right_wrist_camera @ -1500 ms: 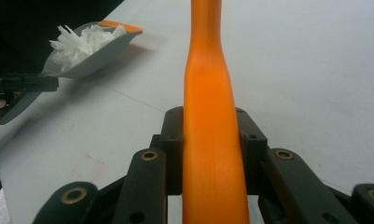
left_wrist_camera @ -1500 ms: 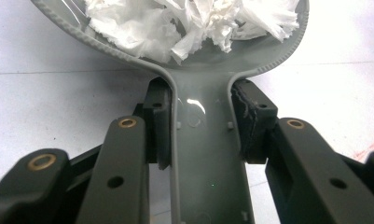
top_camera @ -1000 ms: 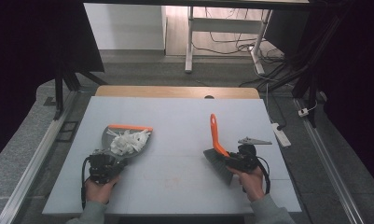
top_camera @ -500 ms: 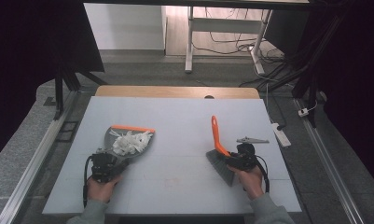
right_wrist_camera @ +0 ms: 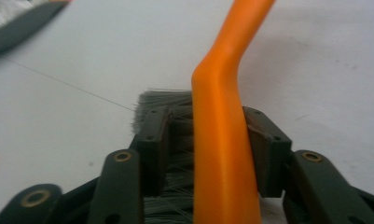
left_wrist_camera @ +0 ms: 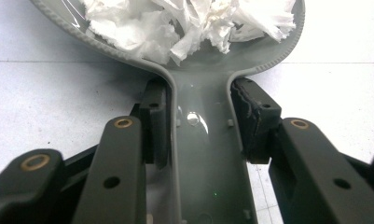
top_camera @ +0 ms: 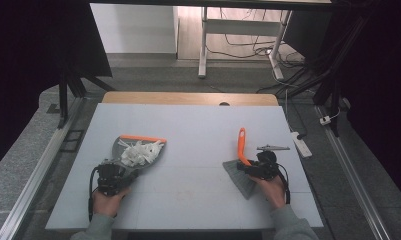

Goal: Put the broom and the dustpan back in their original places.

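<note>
Room: dark surroundings, grey speckled floor, a white frame stand and loose cables beyond the far edge.

Bench: large pale grey-white slab, smooth and matt, with a wooden strip along its far edge. A white power strip lies off its right side.

Dustpan: grey plastic, flat fan shape with a ribbed raised rim and an orange front lip, glossy inside. It rests on the left half of the bench, loaded with crumpled white tissue, soft and torn-looking. No writing legible.

Brush: curved smooth orange plastic handle, grey bristles splayed flat on the bench, right half, well apart from the dustpan.

Left tongs: black, ridged pads, on either side of the dustpan's narrow grey handle; left pad touches it, right pad close, jaws just eased slightly.

Right tongs: jaws have just been opening; the orange handle sits between the pads, a gap visible on the left side, bristles filling it.
</note>
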A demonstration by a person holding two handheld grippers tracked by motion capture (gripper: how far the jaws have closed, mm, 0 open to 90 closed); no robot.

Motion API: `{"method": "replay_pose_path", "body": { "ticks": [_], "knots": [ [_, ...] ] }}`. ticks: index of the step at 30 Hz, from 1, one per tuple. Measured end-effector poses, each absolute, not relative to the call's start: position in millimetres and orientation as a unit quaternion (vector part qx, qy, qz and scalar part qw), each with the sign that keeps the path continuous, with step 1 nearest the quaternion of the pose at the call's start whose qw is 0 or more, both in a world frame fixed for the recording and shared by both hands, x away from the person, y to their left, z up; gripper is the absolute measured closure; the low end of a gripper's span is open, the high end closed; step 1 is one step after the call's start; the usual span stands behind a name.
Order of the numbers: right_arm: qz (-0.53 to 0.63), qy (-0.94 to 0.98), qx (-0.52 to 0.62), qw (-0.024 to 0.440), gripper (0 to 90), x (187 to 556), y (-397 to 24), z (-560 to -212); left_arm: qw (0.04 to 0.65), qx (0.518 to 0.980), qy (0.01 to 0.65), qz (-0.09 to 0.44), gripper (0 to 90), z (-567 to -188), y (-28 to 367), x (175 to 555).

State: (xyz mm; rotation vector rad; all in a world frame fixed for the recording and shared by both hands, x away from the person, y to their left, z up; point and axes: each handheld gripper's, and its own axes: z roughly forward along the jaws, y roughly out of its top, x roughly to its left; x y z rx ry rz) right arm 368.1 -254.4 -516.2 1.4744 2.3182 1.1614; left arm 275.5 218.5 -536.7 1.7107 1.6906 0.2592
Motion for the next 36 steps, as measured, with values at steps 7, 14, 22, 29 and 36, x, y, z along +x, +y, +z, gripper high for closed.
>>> {"method": "replay_pose_path", "body": {
  "ticks": [7,14,22,29,36],
  "knots": [
    [0.362,0.782,0.490,0.131,47.0,367,-254,-515,0.365,0.663,0.646,0.096,43.0,-535,220,274],
    [0.376,0.780,0.476,0.153,47.5,359,-257,-505,0.376,0.679,0.619,0.116,33.6,-524,224,265],
    [0.408,0.790,0.430,0.160,48.5,346,-259,-495,0.377,0.692,0.603,0.124,33.2,-516,227,255],
    [0.423,0.799,0.396,0.160,49.5,336,-259,-492,0.388,0.725,0.554,0.134,35.3,-506,224,246],
    [0.427,0.809,0.367,0.167,49.7,324,-264,-493,0.400,0.752,0.508,0.125,36.7,-506,227,247]
  ]
}}
